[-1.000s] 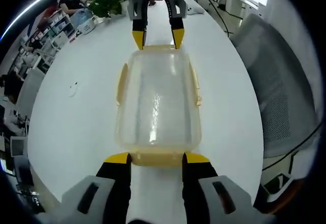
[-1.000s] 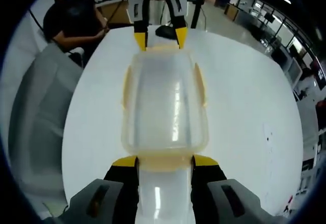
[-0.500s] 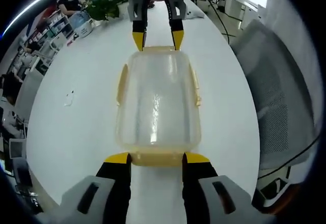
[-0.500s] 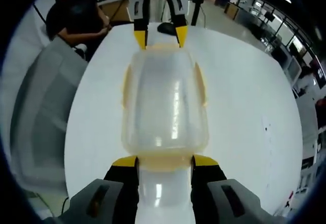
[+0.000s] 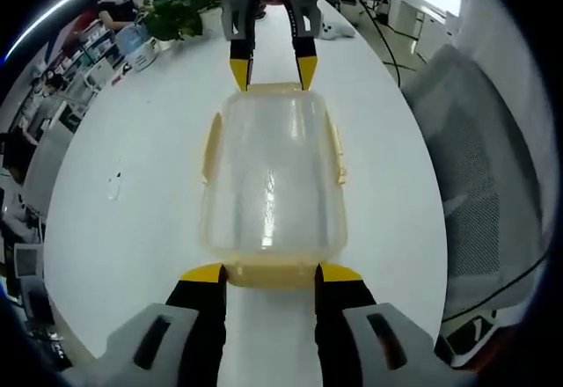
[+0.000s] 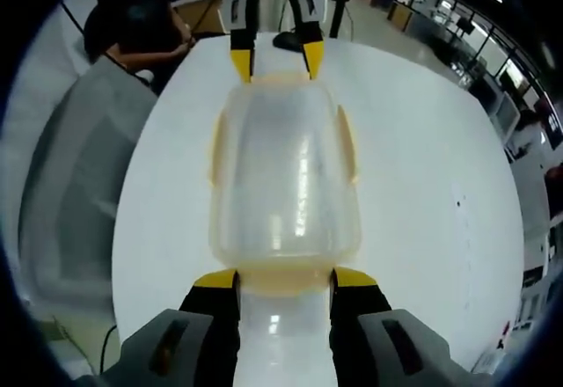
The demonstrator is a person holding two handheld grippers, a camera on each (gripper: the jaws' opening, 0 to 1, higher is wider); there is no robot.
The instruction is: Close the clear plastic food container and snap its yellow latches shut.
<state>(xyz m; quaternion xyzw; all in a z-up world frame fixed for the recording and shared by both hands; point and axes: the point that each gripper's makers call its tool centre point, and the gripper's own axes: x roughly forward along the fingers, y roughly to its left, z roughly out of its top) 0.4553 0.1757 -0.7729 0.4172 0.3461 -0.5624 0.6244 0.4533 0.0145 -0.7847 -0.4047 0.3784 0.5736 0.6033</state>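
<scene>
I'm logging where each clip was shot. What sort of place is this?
Probably an open-plan office or lab: a long white table holding the container, a grey mesh chair beside it, a potted plant, and a person seated at a desk behind.

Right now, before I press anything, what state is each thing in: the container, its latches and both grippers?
Container: lid on, lying flat on the white table.
Side latches: flared outward, apparently not snapped down.
Left gripper: open, jaws bracketing the near end latch.
Right gripper: open, jaws bracketing the opposite end latch.
Office chair: standing beside the table.
</scene>
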